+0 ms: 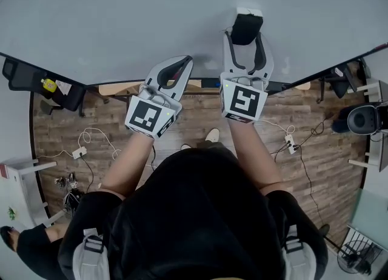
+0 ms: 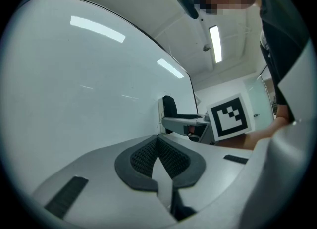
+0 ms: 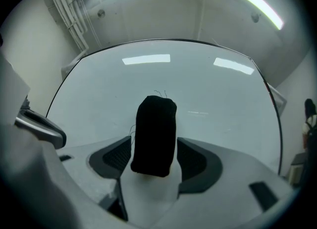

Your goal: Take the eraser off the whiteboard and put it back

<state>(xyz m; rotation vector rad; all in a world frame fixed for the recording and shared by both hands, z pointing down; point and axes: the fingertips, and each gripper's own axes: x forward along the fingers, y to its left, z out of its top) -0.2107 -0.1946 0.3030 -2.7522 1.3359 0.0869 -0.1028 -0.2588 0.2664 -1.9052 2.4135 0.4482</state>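
The eraser (image 1: 245, 28) sits on the whiteboard (image 1: 121, 18), a dark felt block that sticks out toward the person, with a white part at its far end against the board. The right gripper (image 1: 245, 37) is held up to it with its jaws apart and the eraser between them. The right gripper view shows the black block (image 3: 154, 136) standing in the gap; a strip of light shows beside the right pad, and the left pad is very near, so nothing is clamped yet. From this I judge the step in hand to be the grasp that takes the eraser off the board, though the same pose would fit a release after setting it back. If it is the grasp, the next move calls for bringing the jaws in evenly on the two long sides and then pulling straight away from the board, without scraping the felt across it. The left gripper (image 1: 177, 68) hangs to the left, near the board, its jaws together on nothing, and it has no part here. Below lie the wooden floor (image 1: 182, 121), trailing cables with a power strip (image 1: 79, 151) and a dark chair (image 1: 36, 82) at far left. None of these stands in the way.
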